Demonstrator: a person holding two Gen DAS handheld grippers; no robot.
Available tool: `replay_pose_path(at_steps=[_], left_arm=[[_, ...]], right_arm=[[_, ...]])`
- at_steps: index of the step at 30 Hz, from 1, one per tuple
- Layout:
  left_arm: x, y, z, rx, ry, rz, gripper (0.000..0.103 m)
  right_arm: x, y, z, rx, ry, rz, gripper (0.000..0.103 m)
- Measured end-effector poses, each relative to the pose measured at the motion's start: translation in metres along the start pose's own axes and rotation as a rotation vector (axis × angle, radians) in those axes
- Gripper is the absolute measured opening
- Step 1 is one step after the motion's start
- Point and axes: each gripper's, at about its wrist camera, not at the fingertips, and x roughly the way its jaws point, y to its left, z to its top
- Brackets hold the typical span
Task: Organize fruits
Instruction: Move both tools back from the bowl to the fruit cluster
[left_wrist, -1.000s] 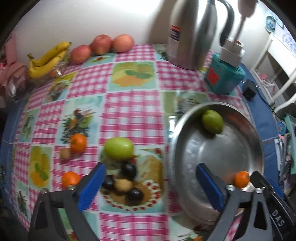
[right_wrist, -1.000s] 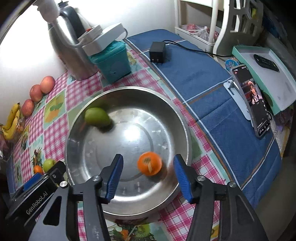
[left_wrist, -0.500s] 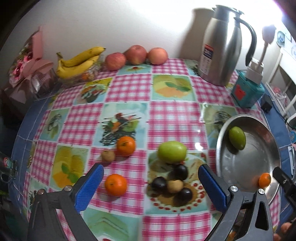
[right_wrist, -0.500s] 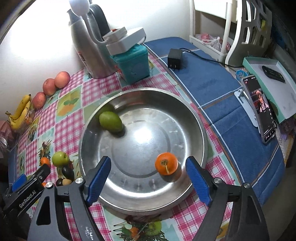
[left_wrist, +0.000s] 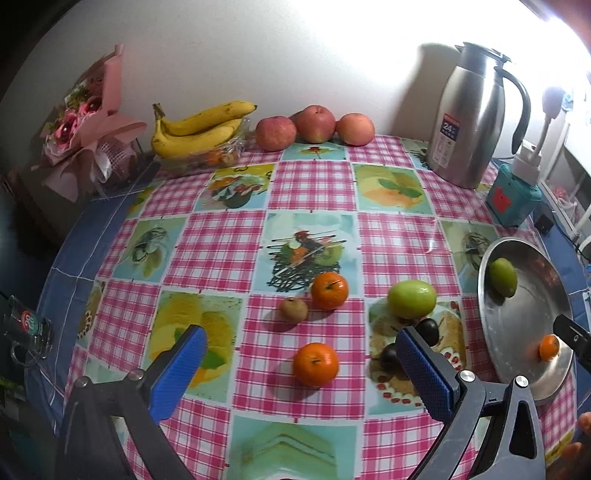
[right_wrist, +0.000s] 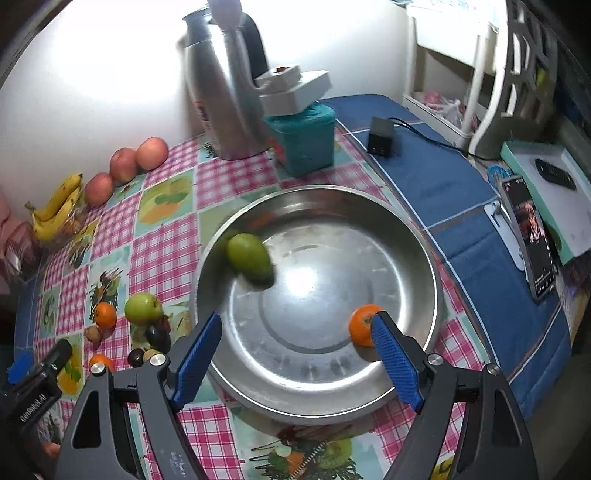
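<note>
A steel bowl (right_wrist: 424, 236) holds a green mango (right_wrist: 251, 258) at its left and a small orange (right_wrist: 360, 325) at its right. My right gripper (right_wrist: 295, 347) hovers open over the bowl's near side with nothing between its pads. On the checked cloth my left gripper (left_wrist: 301, 363) stands open, a tangerine (left_wrist: 316, 363) lying between its blue pads, untouched. Beyond it lie another tangerine (left_wrist: 329, 290), a small brown fruit (left_wrist: 293, 309), a green apple (left_wrist: 412, 298) and dark plums (left_wrist: 427, 329). The bowl (left_wrist: 491, 328) shows at the right edge.
Bananas (left_wrist: 199, 129) and three red apples (left_wrist: 314, 125) line the back wall. A steel jug (left_wrist: 469, 118) and a teal box (left_wrist: 511, 199) stand at the back right. A phone (right_wrist: 528, 236), a charger (right_wrist: 380, 136) and a white tray (right_wrist: 550, 192) lie right of the bowl. A bouquet (left_wrist: 85, 122) sits far left.
My right gripper opened wide, let go of the small orange in the bowl and drew back. My left gripper swung left from the bowl's edge to above the near tangerine.
</note>
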Motion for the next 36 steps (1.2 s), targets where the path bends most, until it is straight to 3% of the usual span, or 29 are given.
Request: replay_pose_path(at_steps=[7, 25, 36], left_arm=[[0.007, 0.013, -0.003, -0.005, 0.037, -0.008, 0.103], [0.013, 0.039, 0.009, -0.025, 0.051, -0.019, 0.103], [0.025, 0.058, 0.012, -0.042, 0.075, -0.015, 0.103]], right_arm=[[0.006, 0.011, -0.002, -0.043, 0.019, -0.017, 0.084], [0.023, 0.042, -0.008, -0.057, 0.082, 0.083, 0.084], [0.02, 0.067, -0.006, -0.088, 0.033, 0.16, 0.084]])
